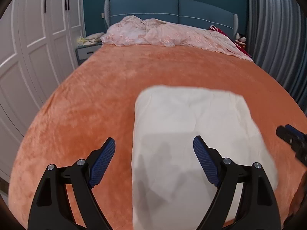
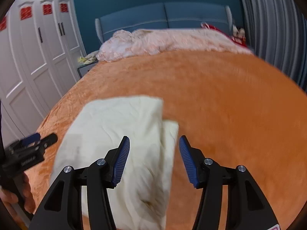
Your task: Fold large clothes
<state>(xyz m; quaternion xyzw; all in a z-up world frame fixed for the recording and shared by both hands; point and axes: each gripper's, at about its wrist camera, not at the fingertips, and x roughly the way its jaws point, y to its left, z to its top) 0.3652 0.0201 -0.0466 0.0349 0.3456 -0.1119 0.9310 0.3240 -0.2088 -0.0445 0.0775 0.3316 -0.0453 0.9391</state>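
Folded cream-white cloth garment, roughly rectangular, lies flat on the near half of the bed, on the plush orange blanket that covers the mattress. A second, narrower layer of the same cloth shows along its right edge in the right wrist view.

Left gripper: black frame, blue ribbed fingers spread wide and released, nothing between them. It hangs over the garment's left edge, apart from the cloth.

Right gripper: same build, fingers likewise parted and empty, above the garment's right edge.

Each gripper shows at the margin of the other's view, one on either side of the garment.

Far end of bed: crumpled pale pink quilt against a blue padded headboard. White panelled wardrobe on the left, grey pleated curtain on the right.
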